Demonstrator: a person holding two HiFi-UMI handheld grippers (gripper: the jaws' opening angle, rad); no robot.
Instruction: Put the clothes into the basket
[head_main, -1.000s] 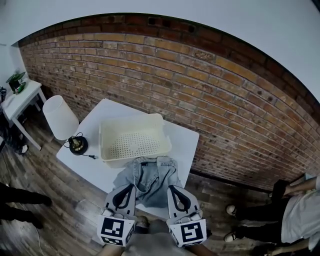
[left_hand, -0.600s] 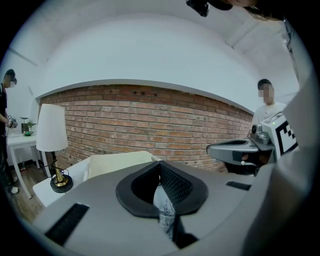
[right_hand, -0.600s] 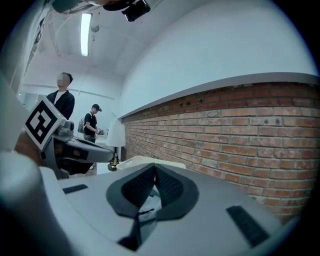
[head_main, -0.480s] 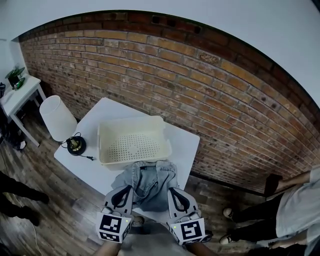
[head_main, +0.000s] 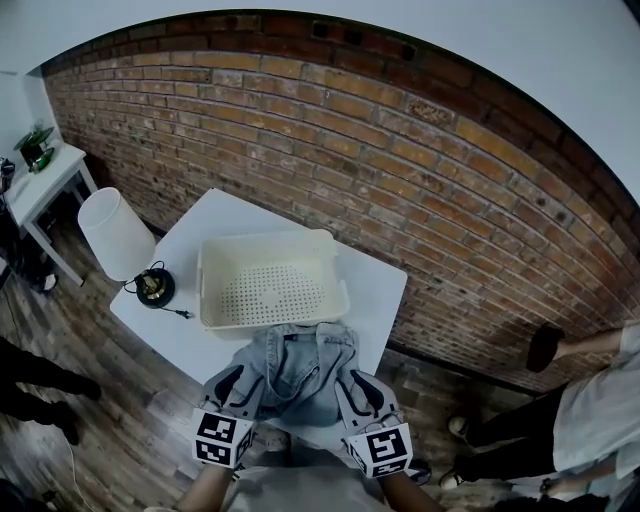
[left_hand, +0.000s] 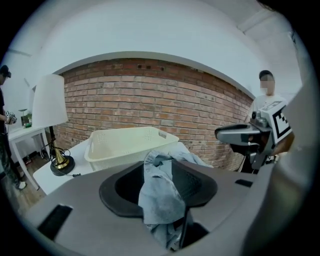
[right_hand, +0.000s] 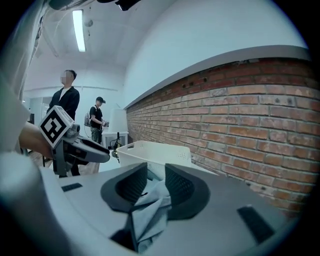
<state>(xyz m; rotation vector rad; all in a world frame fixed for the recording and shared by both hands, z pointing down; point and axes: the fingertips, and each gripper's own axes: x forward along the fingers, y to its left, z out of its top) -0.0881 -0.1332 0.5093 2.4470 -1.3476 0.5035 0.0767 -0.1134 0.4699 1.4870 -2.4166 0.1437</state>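
Blue denim clothes (head_main: 295, 372) in a heap at the near edge of the white desk (head_main: 185, 335), far end up against the near wall of the cream basket (head_main: 262, 241) — outside it. Found the near end of the cloth hanging past the desk edge, at the two tongs. Caught the left tongs (left_hand: 162, 175) with jaws opening: stood fairly wide apart, a fold of the denim upright between them, leaning on one pad and clear of the other, so no real hold. Caught the right tongs (right_hand: 156, 182) opening too, but with only a narrow gap; saw a crumpled fold of the same denim wedged there, touching both pads. Held both tongs side by side, close in front of the body, pointed toward the basket. Saw the basket sitting on the desk, perforated floor showing, between the clothes and a red brick wall (head_main: 400, 170). Noted a white-shaded lamp (head_main: 118, 235) with a brass foot on the desk's left corner, well apart from the clothes. Glimpsed a small white side table (head_main: 45, 185) far left on the wood floor, and a person (head_main: 590, 425) standing off to the right.
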